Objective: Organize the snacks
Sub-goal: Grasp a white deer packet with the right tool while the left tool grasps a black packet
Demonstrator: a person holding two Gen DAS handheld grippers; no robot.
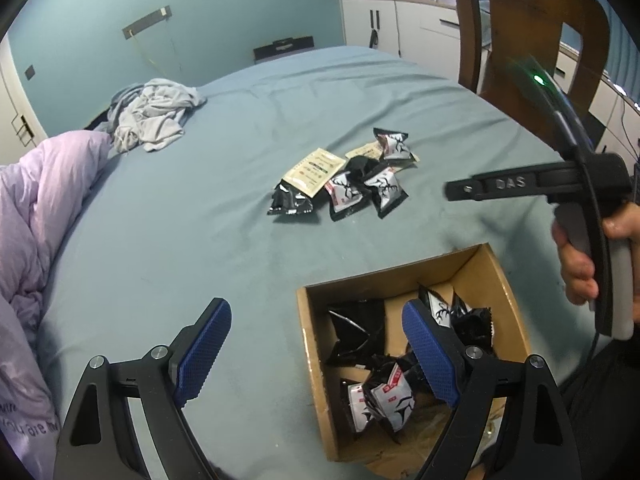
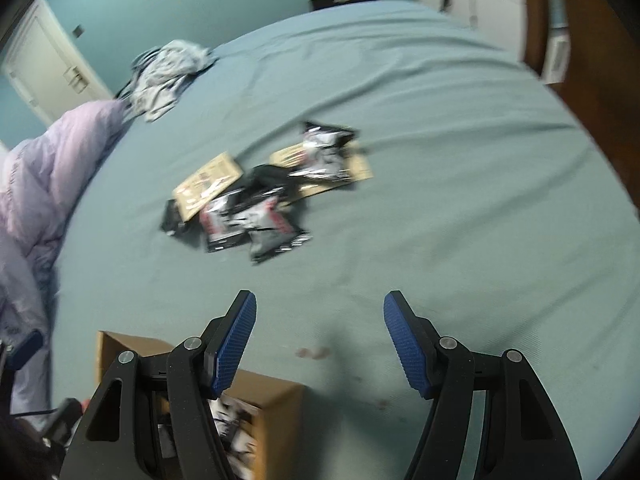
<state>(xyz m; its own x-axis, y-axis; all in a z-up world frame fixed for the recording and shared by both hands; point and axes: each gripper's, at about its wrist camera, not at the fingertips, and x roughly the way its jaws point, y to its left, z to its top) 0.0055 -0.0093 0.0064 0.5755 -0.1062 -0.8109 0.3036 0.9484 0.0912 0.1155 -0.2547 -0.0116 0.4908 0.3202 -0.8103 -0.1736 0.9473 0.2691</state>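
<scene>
The right gripper (image 2: 320, 344) is partly open and empty, well short of the snack pile (image 2: 256, 196) on the bed (image 2: 440, 160); the left gripper (image 1: 316, 352) hangs wide open and empty at the cardboard box (image 1: 508, 280). Approach the nearest packet's edge; straddle one packet only; close before lifting.

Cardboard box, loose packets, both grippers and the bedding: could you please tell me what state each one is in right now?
Cardboard box: open-topped, partly filled with packets.
Loose snack packets: heaped on the bed sheet, outside the box.
Left gripper: open, empty, over the box's near edge.
Right gripper: open, empty, above bare sheet.
Pink duvet: bunched up.
Grey clothes: crumpled.
</scene>
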